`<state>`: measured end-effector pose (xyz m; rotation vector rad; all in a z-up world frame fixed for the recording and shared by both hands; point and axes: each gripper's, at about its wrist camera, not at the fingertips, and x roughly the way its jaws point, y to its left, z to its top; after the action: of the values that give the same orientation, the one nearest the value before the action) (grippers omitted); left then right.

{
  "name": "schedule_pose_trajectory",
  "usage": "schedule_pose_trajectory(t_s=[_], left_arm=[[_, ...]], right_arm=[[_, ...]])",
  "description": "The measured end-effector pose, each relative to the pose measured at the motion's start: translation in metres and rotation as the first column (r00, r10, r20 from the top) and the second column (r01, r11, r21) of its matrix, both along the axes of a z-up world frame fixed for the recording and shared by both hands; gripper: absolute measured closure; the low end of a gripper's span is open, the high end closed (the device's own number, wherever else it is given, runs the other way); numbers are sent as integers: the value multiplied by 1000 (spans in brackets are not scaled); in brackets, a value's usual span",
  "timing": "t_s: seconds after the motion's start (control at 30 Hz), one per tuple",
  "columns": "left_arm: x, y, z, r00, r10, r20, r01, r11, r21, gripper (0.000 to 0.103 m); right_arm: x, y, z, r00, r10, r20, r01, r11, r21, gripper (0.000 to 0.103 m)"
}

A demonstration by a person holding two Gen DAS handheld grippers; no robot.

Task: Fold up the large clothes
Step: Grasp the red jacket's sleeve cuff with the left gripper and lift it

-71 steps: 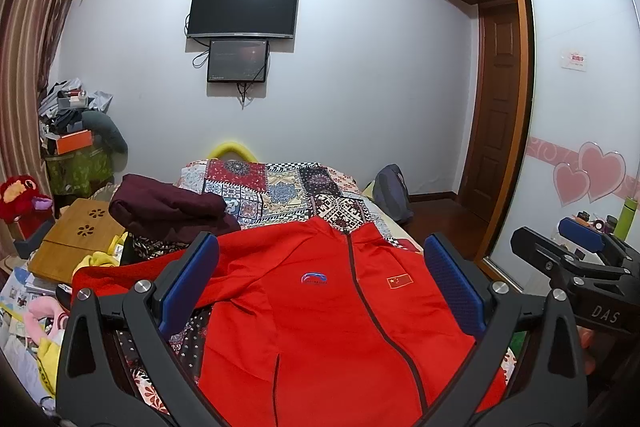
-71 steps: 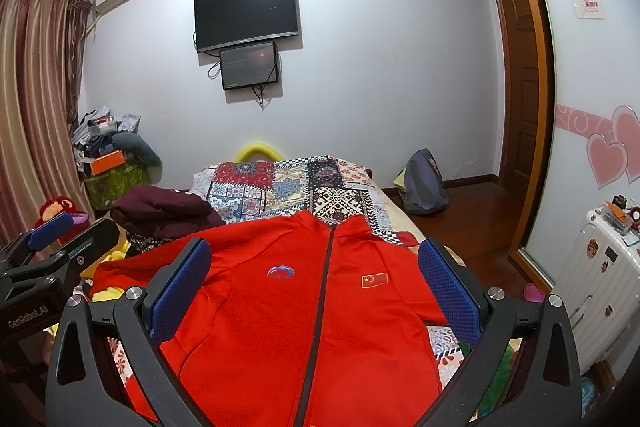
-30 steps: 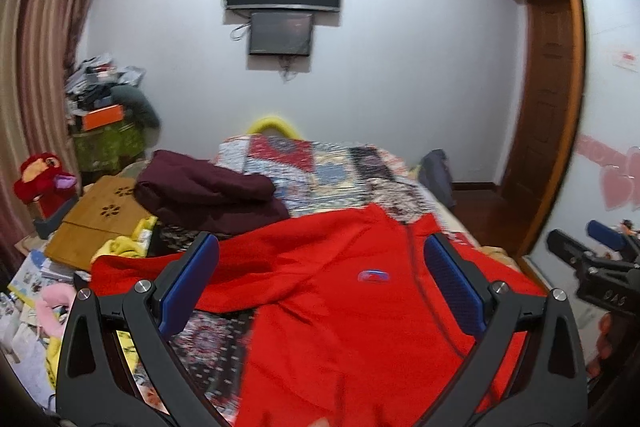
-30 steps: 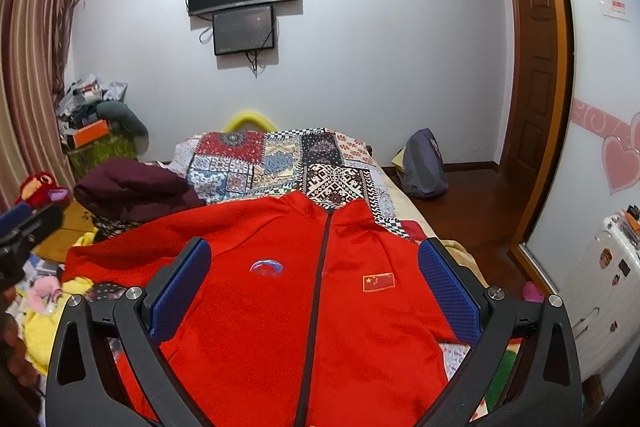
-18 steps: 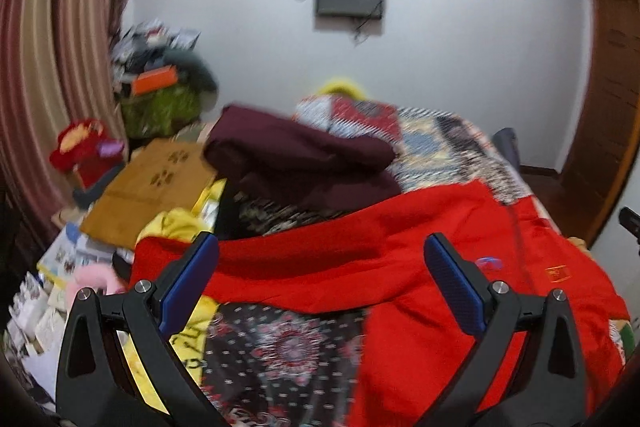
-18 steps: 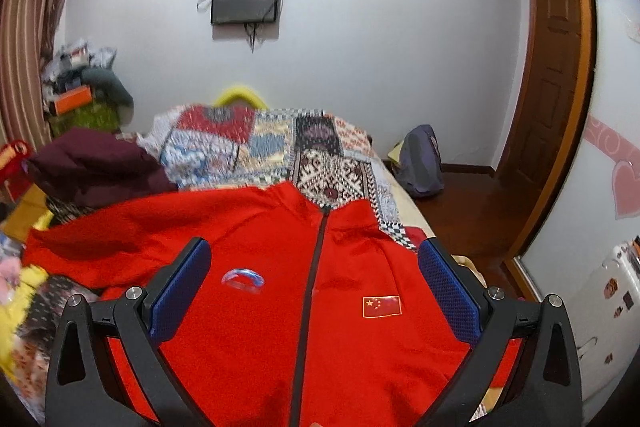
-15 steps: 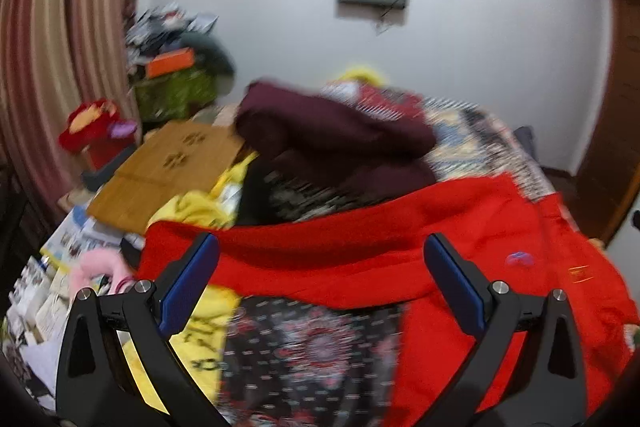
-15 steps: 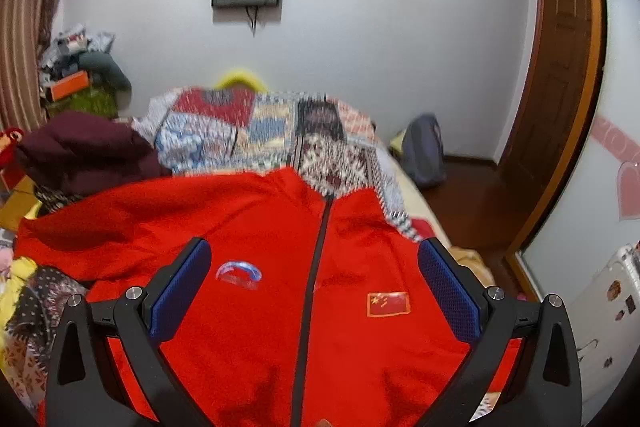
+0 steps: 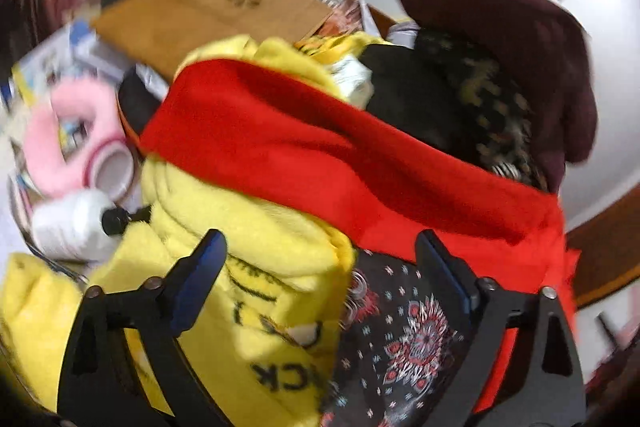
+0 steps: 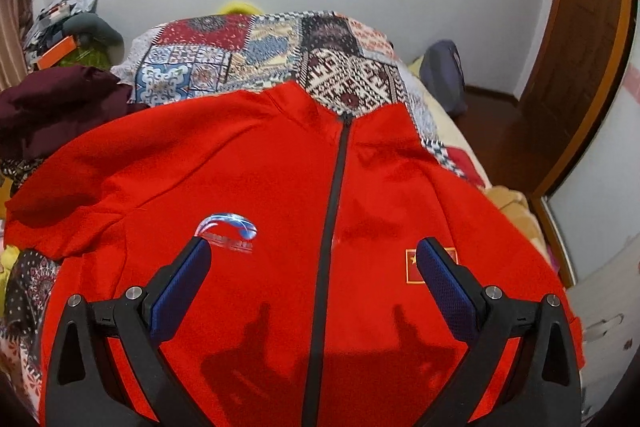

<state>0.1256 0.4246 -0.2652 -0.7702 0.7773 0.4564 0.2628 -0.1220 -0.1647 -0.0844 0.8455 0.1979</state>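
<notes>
While the jacket (image 10: 280,211) lies flat and zipped on the bed (image 10: 256,51), front up, collar at twelve o'clock in the right wrist view, no fold is yet made; the step in hand, as judged, is taking the outstretched sleeve (image 9: 320,155) to bring it across the body.

Left gripper (image 9: 320,255): jaws apart and closing, nothing between the pads; the sleeve runs as a red band from ten o'clock to three o'clock just beyond the tips, draped over a yellow garment (image 9: 248,247) and a dark patterned cloth (image 9: 404,327); the view is blurred, so contact cannot be confirmed.

Right gripper (image 10: 320,267): jaws wide apart, empty, poised above the chest; the zip (image 10: 332,211) runs toward twelve o'clock between the fingers, logo (image 10: 228,227) at eleven o'clock, flag patch (image 10: 412,267) at one o'clock behind the right finger.

Recommendation: pinch the sleeve alone, near its cuff at ten o'clock, not the yellow garment beneath; lift clear before carrying it over, lest loose items follow; the right gripper would best steady the body near the shoulder so the jacket does not slide.

A maroon bundle (image 9: 520,43) sits at one o'clock, apart from the work.
</notes>
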Motion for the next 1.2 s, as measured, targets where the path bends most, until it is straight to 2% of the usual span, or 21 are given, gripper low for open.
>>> schedule_pose_trajectory(t_s=[0.1, 0.27, 0.37, 0.43, 0.57, 0.63, 0.8, 0.93, 1.1, 1.2], left_arm=[[0, 20, -13, 999, 31, 30, -28, 995, -91, 18], [8, 49, -35, 995, 92, 45, -82, 978, -191, 26], [13, 63, -49, 989, 142, 39, -129, 961, -245, 37], [14, 68, -50, 983, 179, 26, -168, 957, -235, 52], [19, 68, -38, 980, 197, -7, -196, 972, -132, 74], [23, 62, -24, 980, 195, -23, -196, 980, -45, 97], [22, 41, 22, 989, 151, 1, -150, 981, 124, 99], [23, 5, 72, 996, 69, 53, -80, 967, 244, 99], [20, -55, 143, 985, -76, 156, 14, 930, 367, 99], [23, -95, 181, 963, -161, 216, 54, 901, 430, 99]], right_arm=[[4, -2, -3, 1000, -14, -19, 14, 1000, 4, 2], [13, -1, -8, 999, -23, -45, 23, 1000, 9, 2], [14, 0, -7, 999, -26, -47, 26, 1000, 9, 2], [14, 0, -5, 999, -28, -39, 29, 1000, 13, 2], [14, 0, 0, 999, -30, -24, 30, 999, 15, 2], [11, -1, 3, 999, -27, -18, 27, 999, 17, 2], [3, -5, 14, 1000, -15, 3, 15, 1000, 23, 2], [-5, -10, 26, 999, -10, 30, 9, 999, 37, 2], [-10, -18, 38, 998, -6, 60, 2, 998, 59, 2], [-12, -23, 44, 997, -1, 80, -5, 997, 71, 2]])
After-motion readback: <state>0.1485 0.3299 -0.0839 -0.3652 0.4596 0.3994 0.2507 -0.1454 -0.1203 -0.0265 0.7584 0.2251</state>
